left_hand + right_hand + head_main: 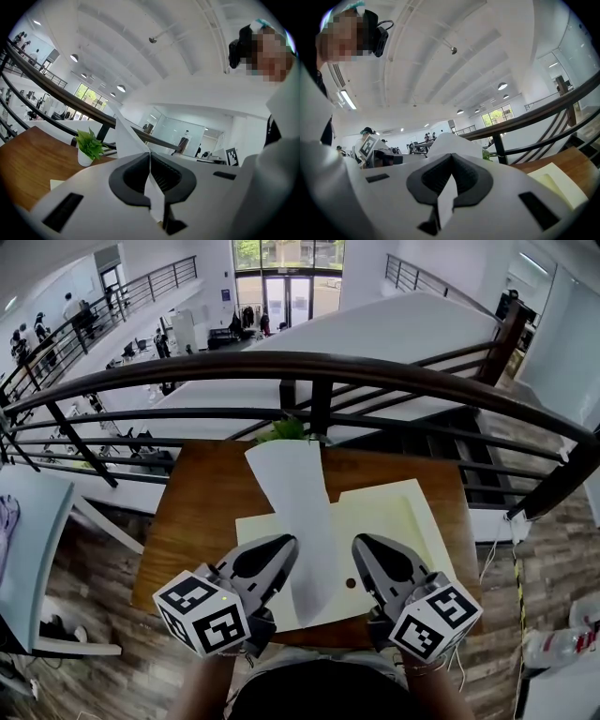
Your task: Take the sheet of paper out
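Left gripper (150, 176): jaws are pressed together on one edge of the sheet of paper (302, 512). Right gripper (449, 180): jaws are clamped on the opposite edge. Sheet: white, thin, unprinted, bowed into a long narrow shape, held up over a flat pale yellow folder (398, 521) laid on a brown wood-grain table (202, 502). Black-and-white square markers are carried on both gripper cubes.
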